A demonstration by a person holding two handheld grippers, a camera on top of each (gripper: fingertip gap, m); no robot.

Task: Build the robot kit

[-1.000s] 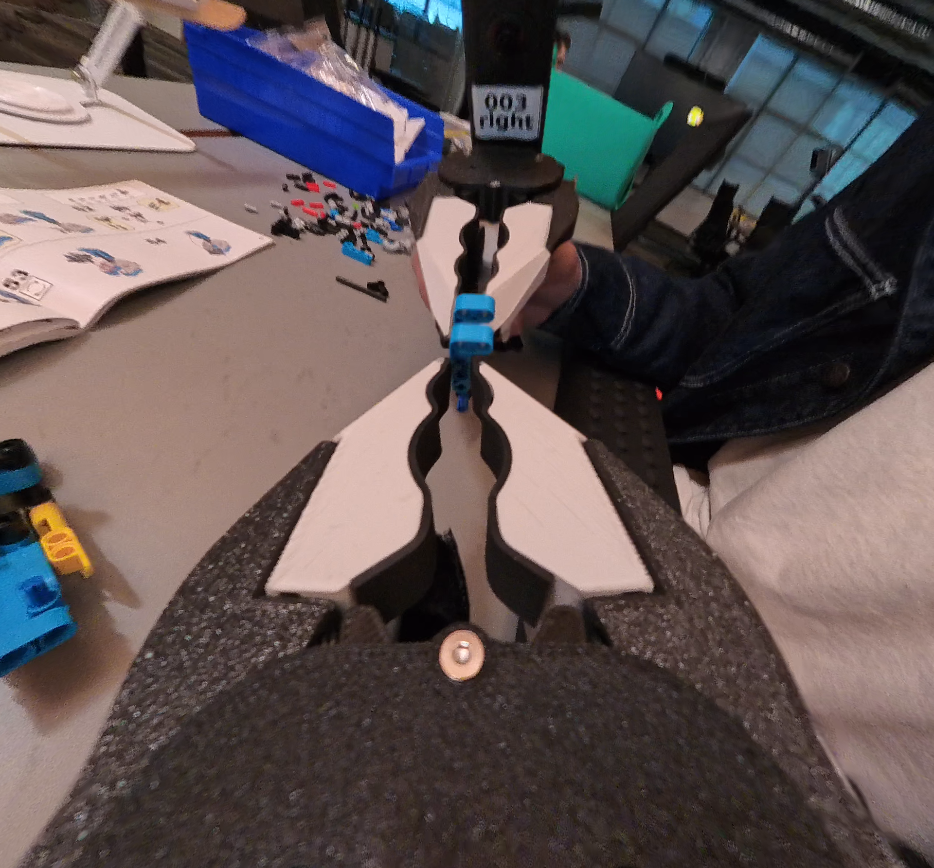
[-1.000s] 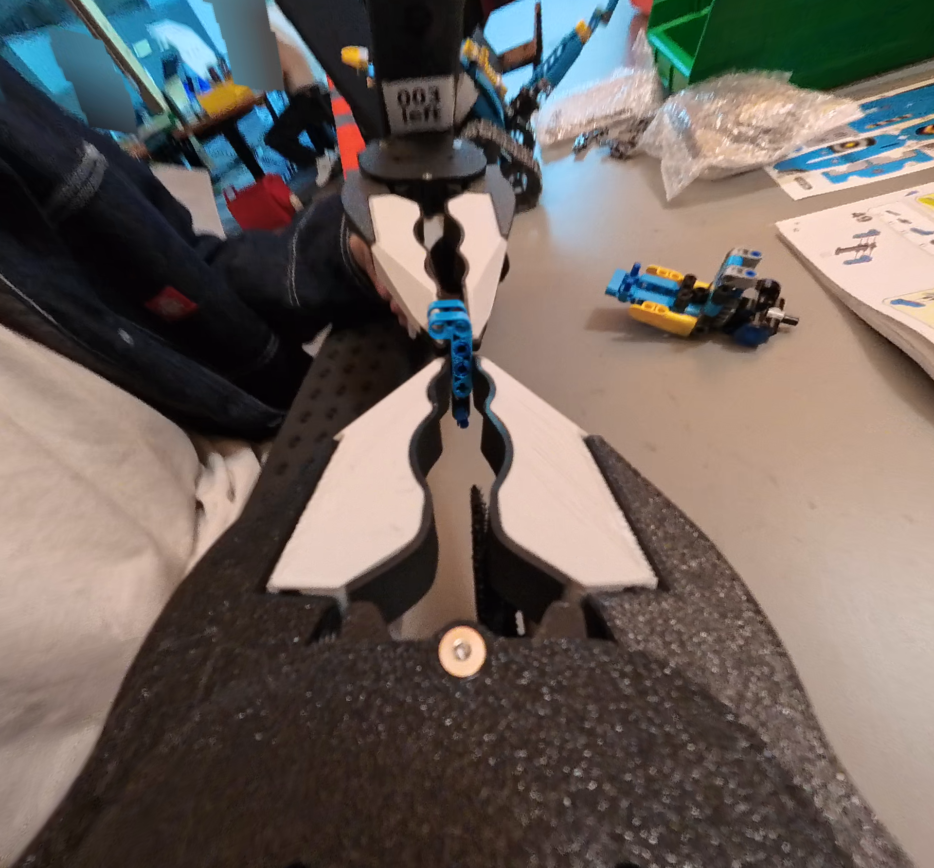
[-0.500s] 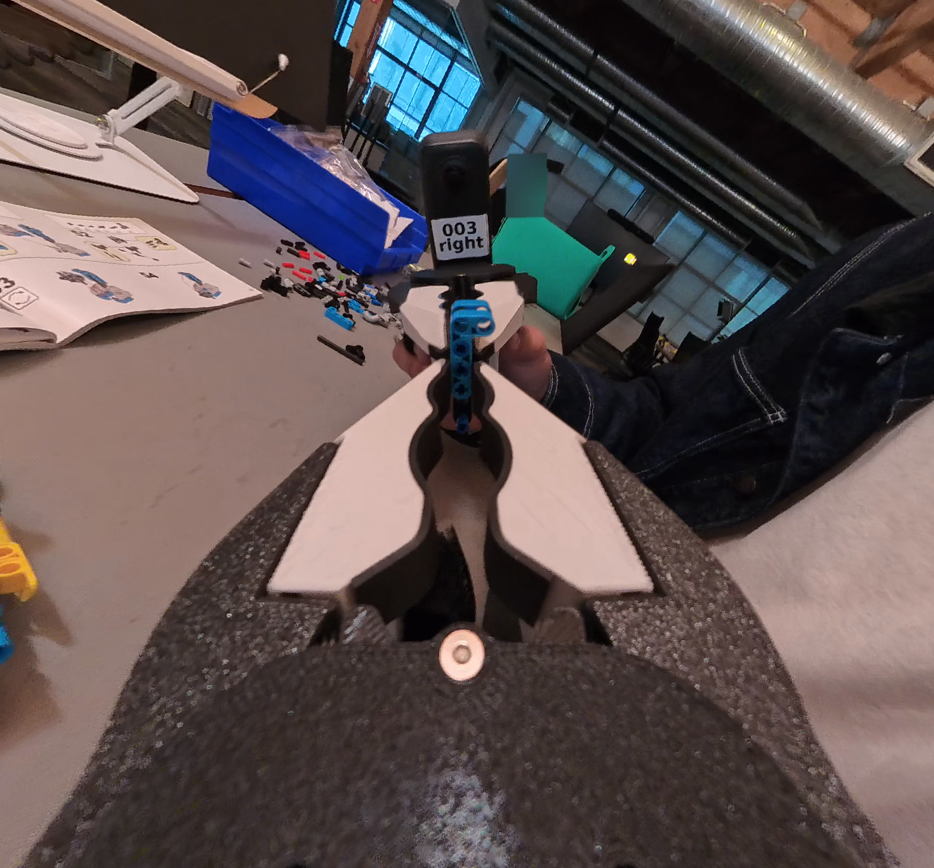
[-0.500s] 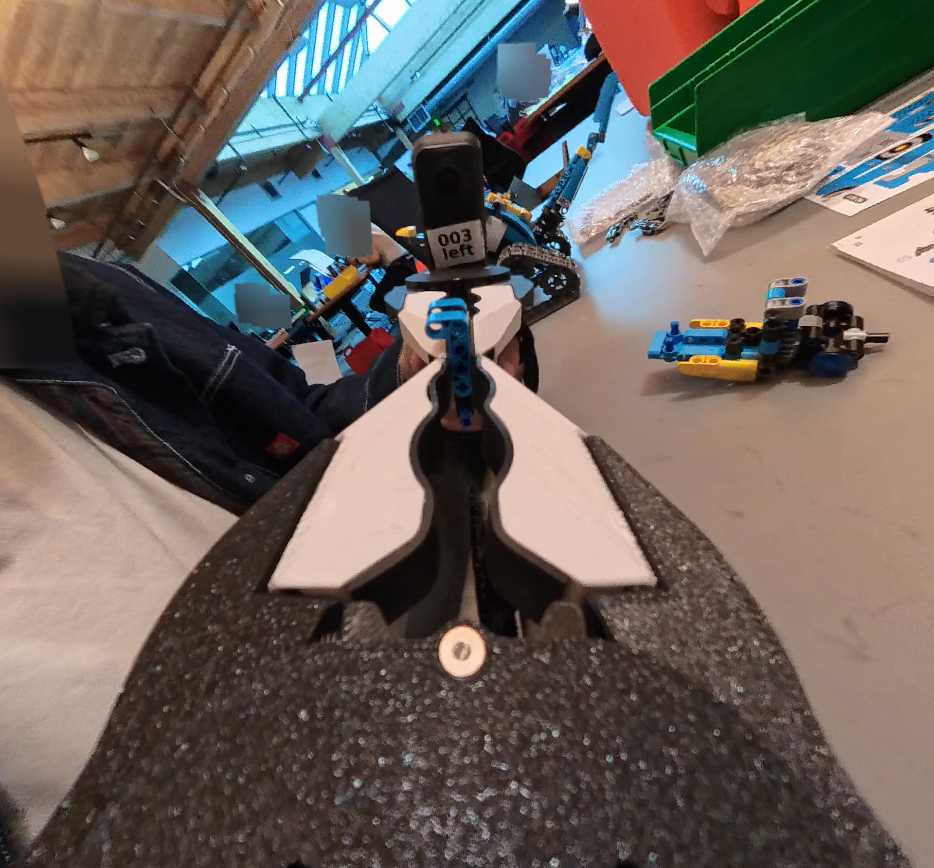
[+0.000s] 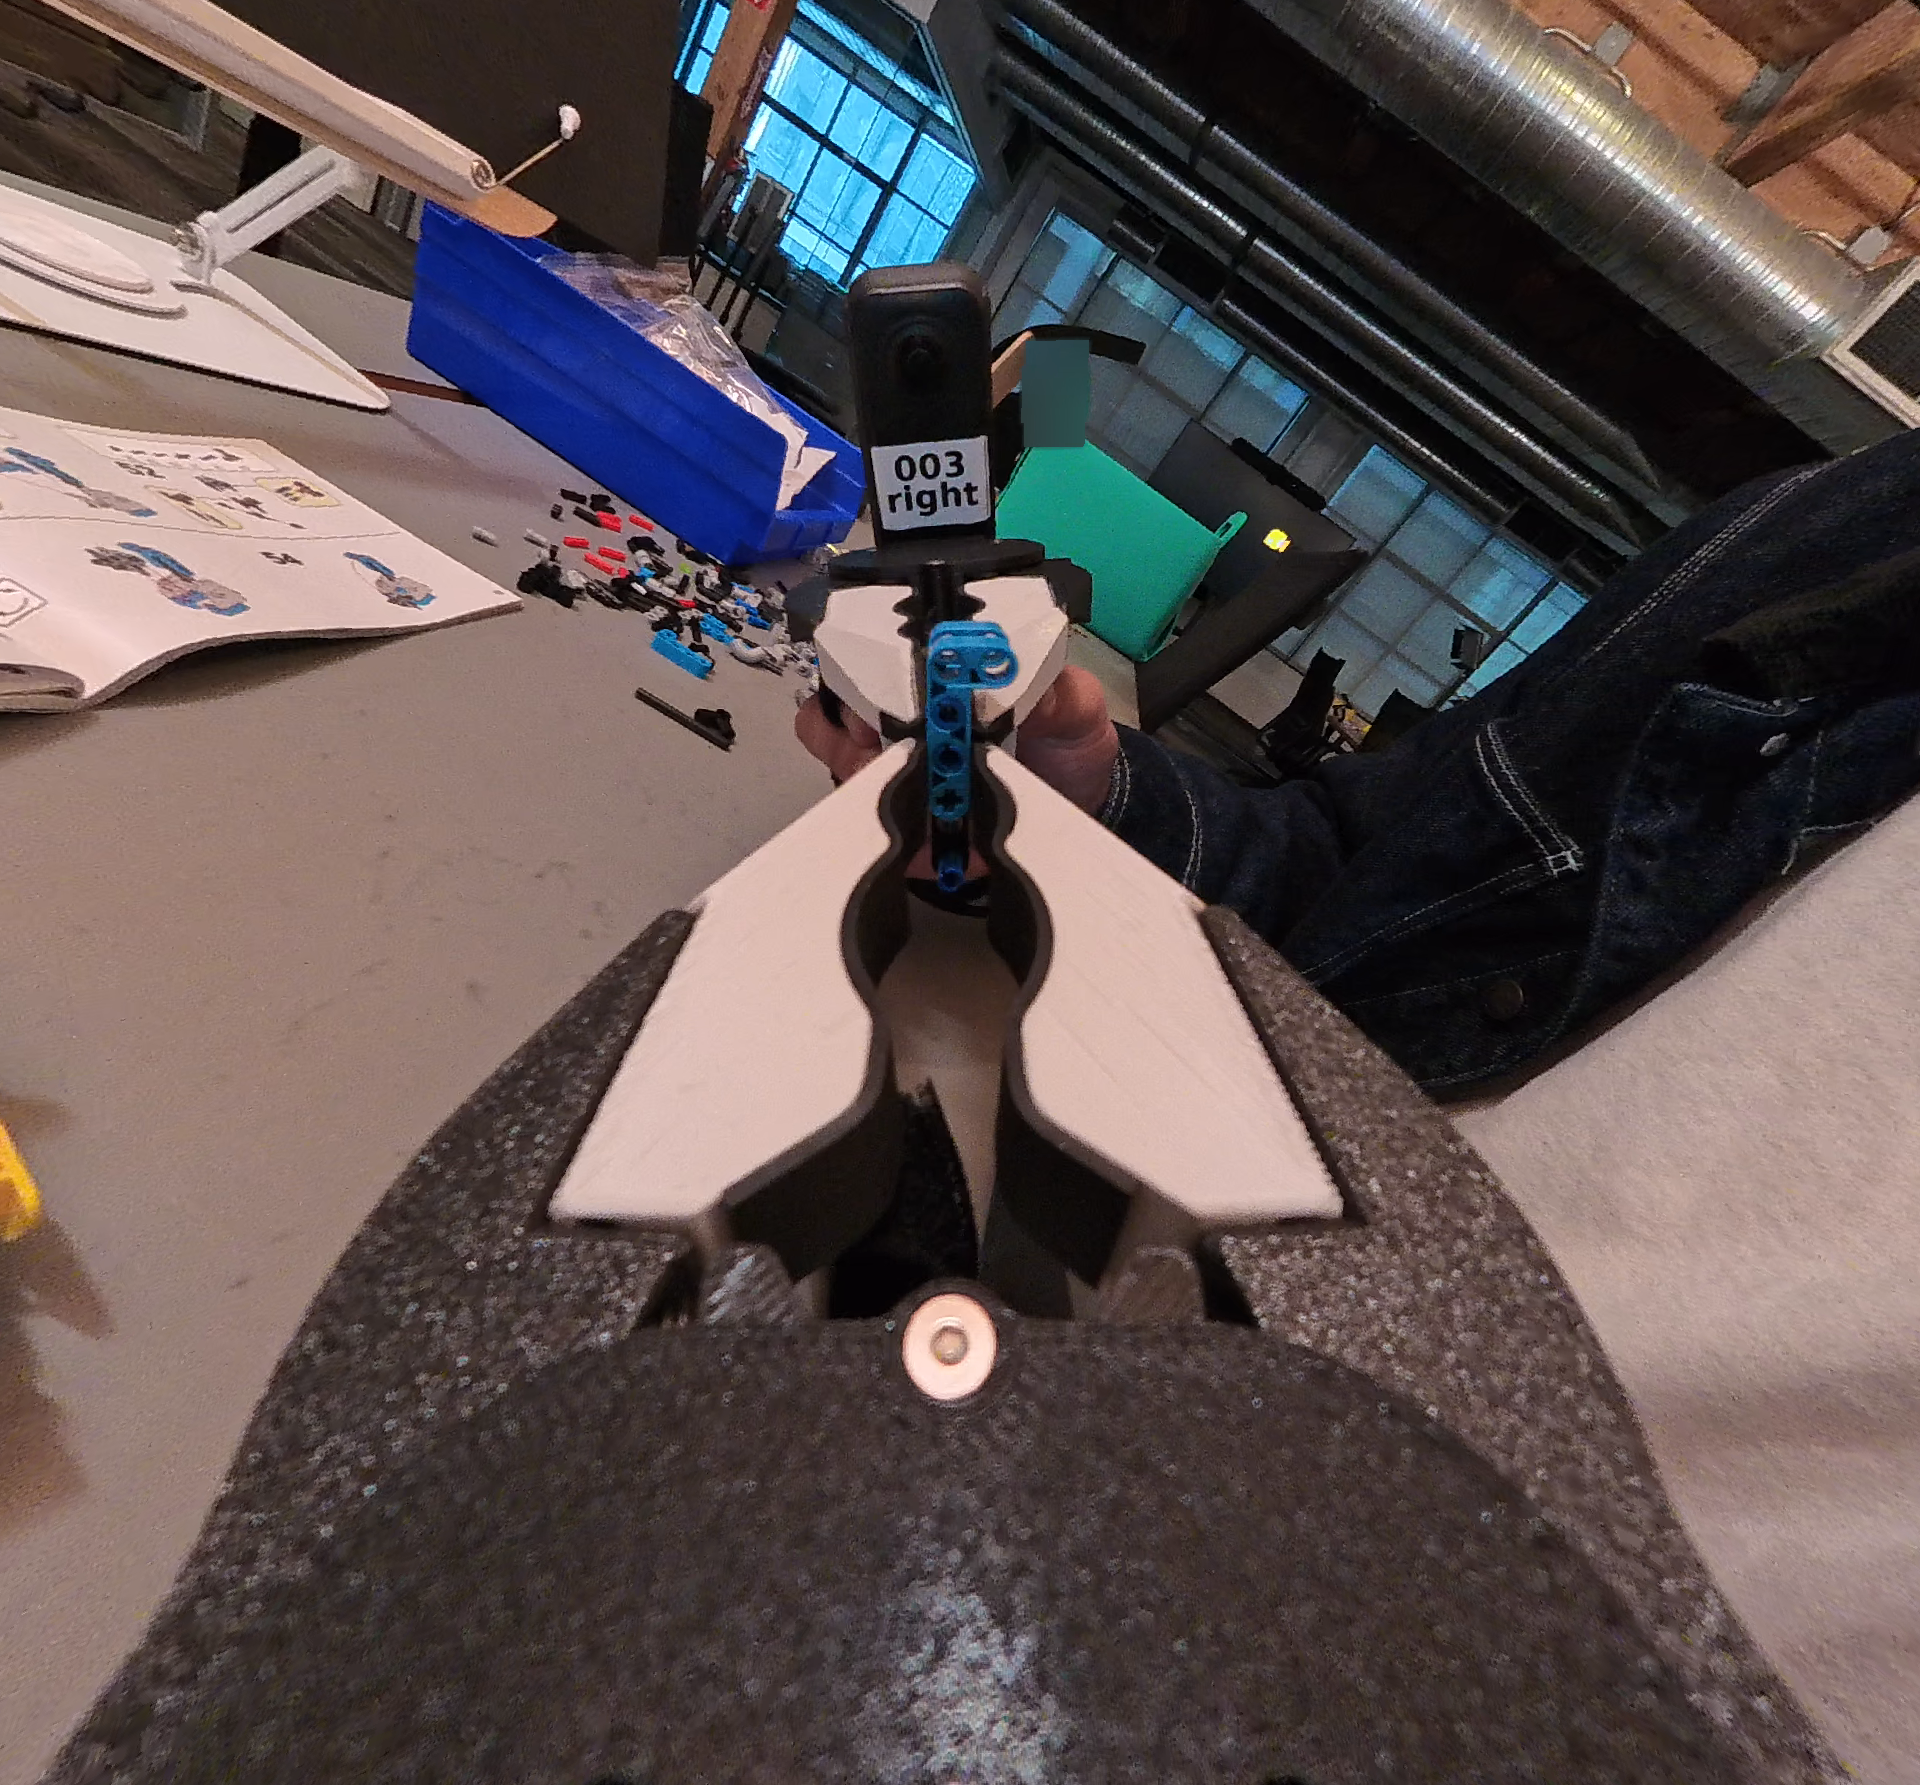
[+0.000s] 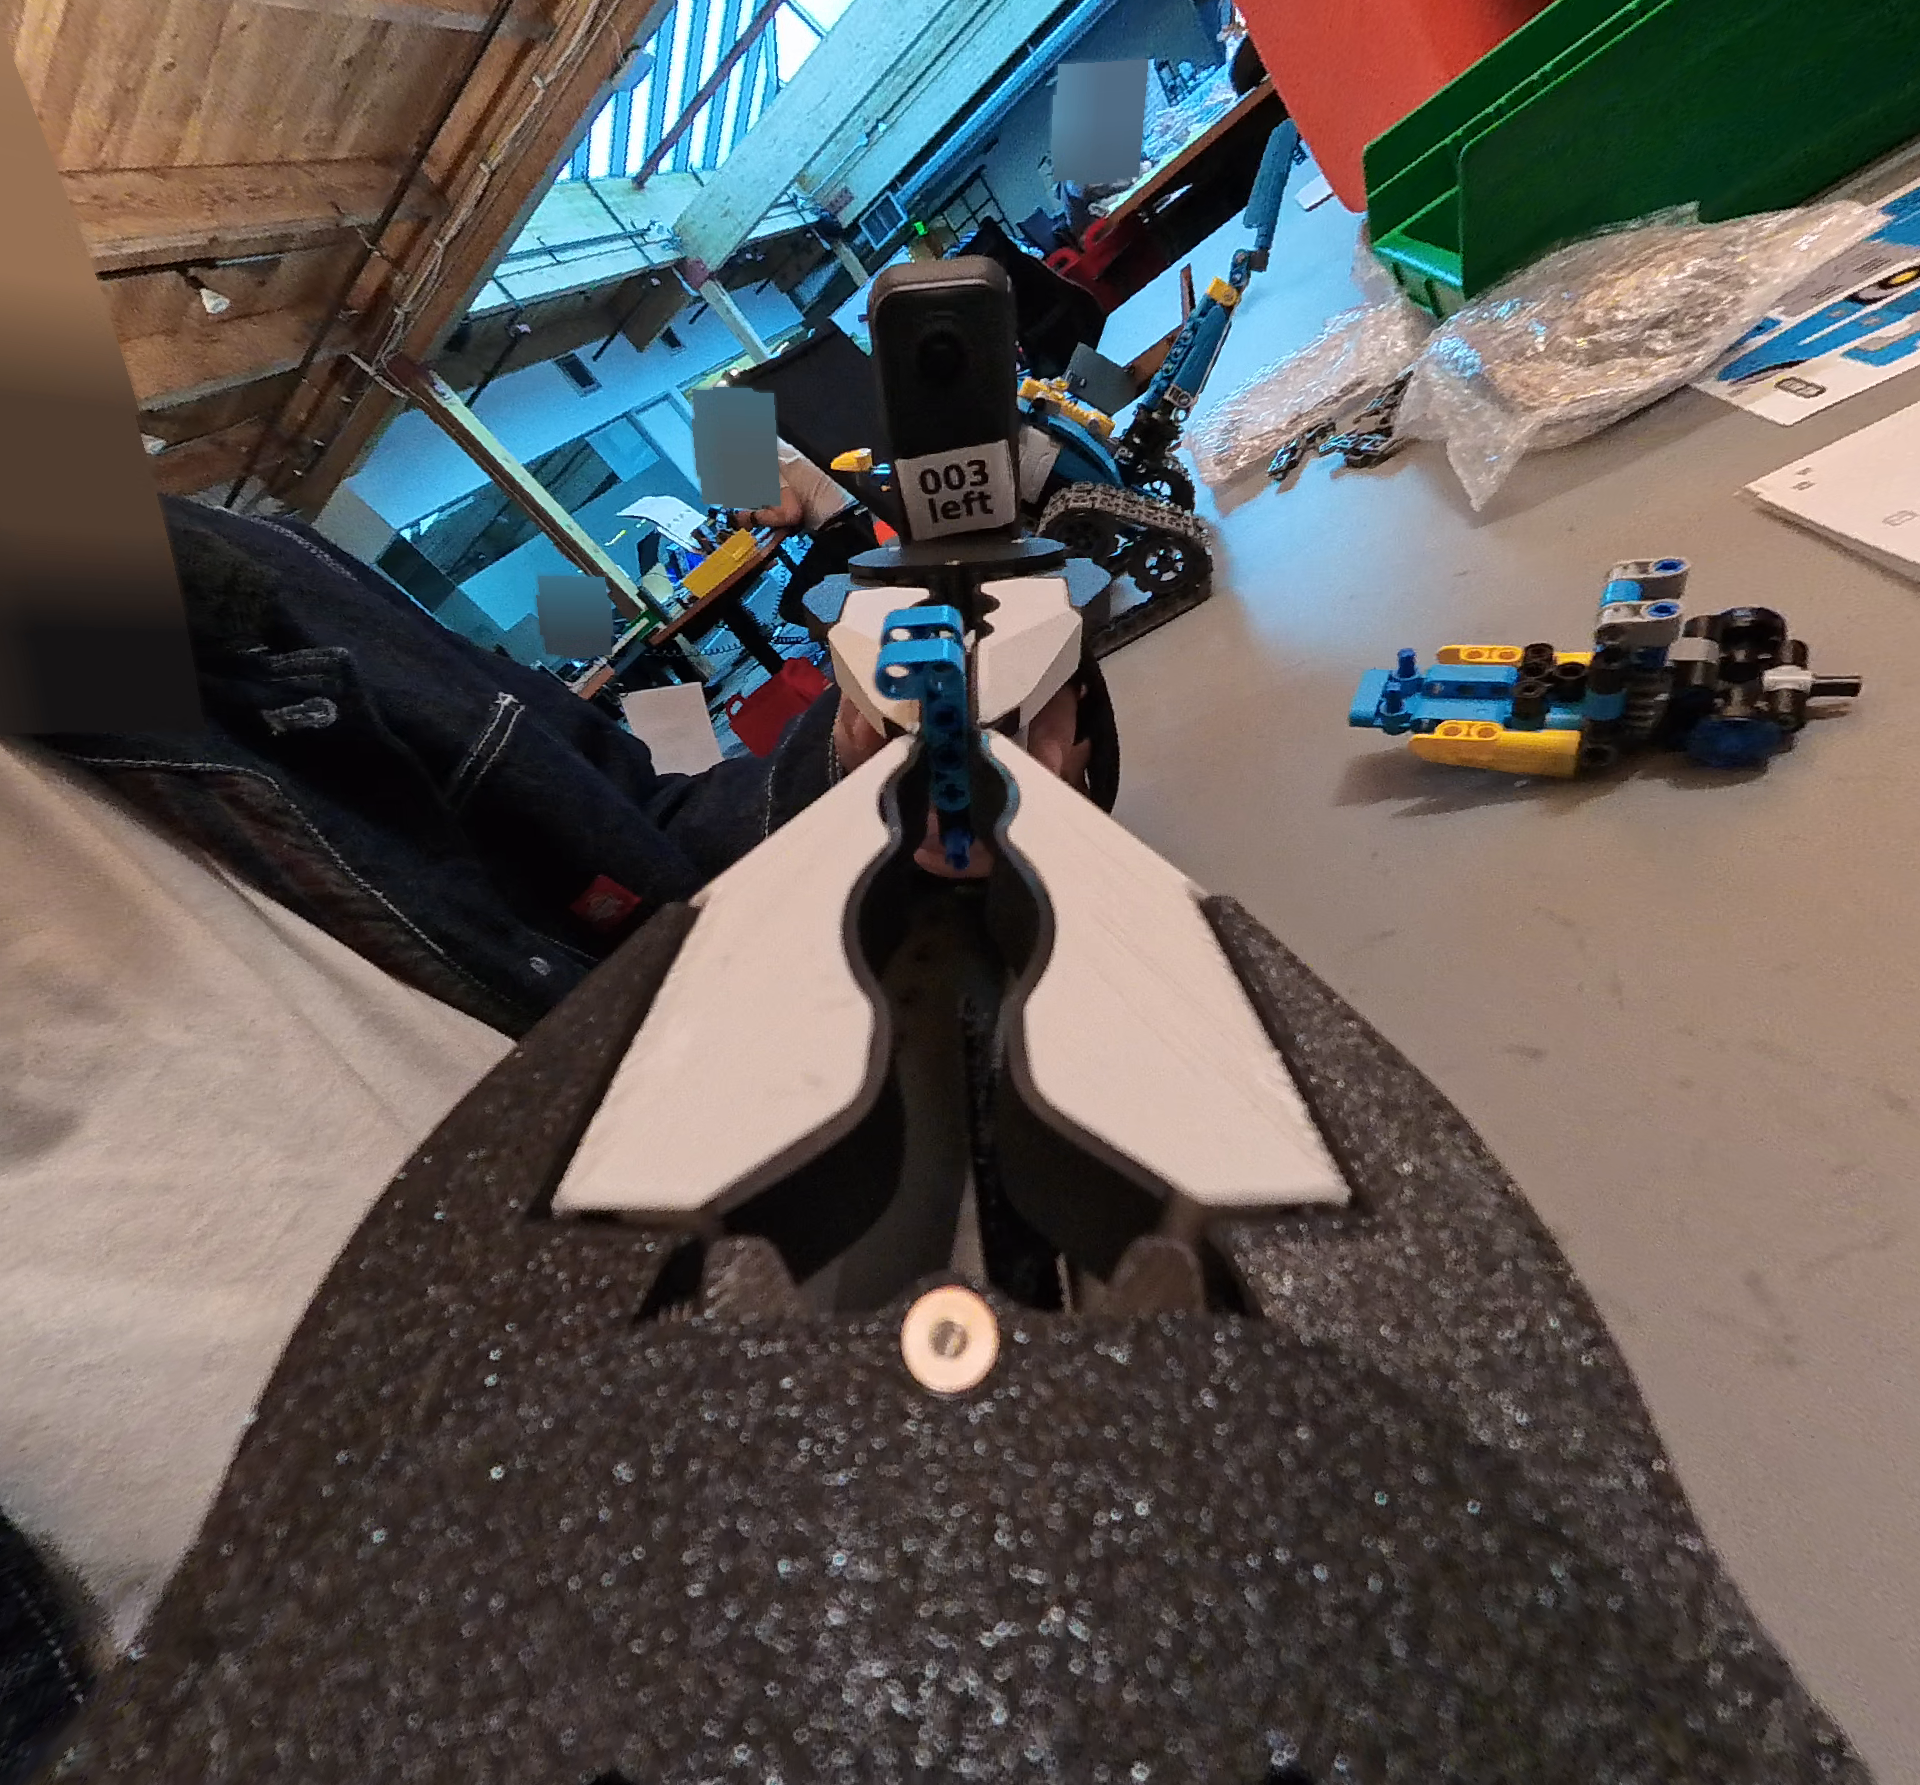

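A blue L-shaped beam with holes (image 5: 948,727) stands upright between my two grippers, which face each other tip to tip above the grey table (image 5: 312,904). My left gripper (image 5: 951,771) is shut on the beam's lower part. The right gripper (image 5: 940,696) shows just behind the beam, held by a hand in a denim sleeve (image 5: 1351,852). In the right wrist view the same beam (image 6: 940,727) sits between my right gripper's (image 6: 951,771) shut fingers, with the left gripper (image 6: 956,696) right behind it. The beam's short arm sticks out at the top.
A blue bin (image 5: 582,405) with a plastic bag, loose small pieces (image 5: 665,592), a black axle (image 5: 681,717) and an open instruction booklet (image 5: 208,551) lie beyond the left gripper. A blue and yellow part-built model (image 6: 1579,696), plastic bags (image 6: 1558,353) and a green bin (image 6: 1662,104) lie to the right. The tips of both grippers are at nearly the same place.
Both grippers have tilted upward with the blue beam between them, so more ceiling shows. The right gripper now looks a little farther off. Little has moved in the last half second.
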